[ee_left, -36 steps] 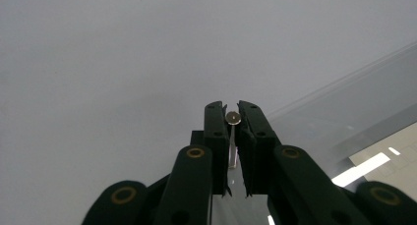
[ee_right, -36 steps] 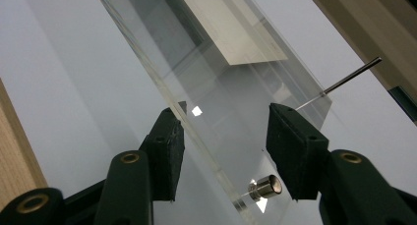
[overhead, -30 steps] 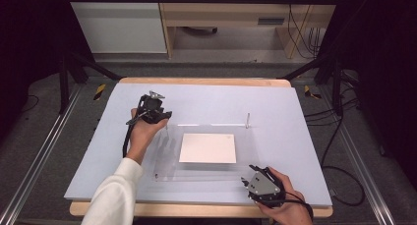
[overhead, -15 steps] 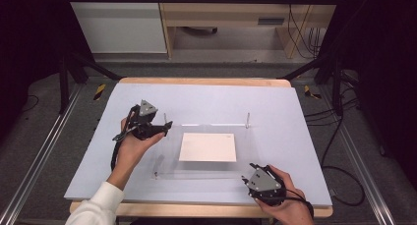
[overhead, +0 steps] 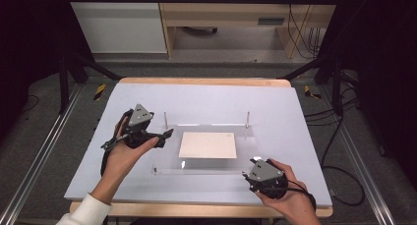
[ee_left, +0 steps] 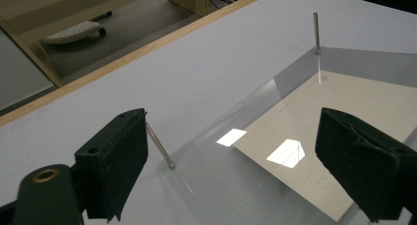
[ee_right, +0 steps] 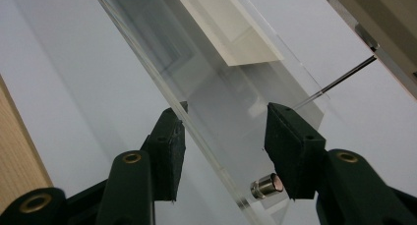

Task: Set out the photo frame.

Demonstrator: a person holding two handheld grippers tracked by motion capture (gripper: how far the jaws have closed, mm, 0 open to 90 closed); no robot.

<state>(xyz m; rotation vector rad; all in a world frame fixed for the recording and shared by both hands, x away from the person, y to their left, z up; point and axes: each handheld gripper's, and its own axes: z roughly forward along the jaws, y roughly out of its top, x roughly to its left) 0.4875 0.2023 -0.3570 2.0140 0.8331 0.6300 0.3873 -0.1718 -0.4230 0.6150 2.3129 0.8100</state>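
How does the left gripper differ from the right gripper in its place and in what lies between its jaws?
The left gripper is beside the far left corner of the clear plate; the right gripper is at its near right corner. The left gripper's jaws have just been opening and hold nothing, with a thin pin beside one; the right gripper's jaws straddle the clear plate's edge. Both carry a grey three-cornered plate.
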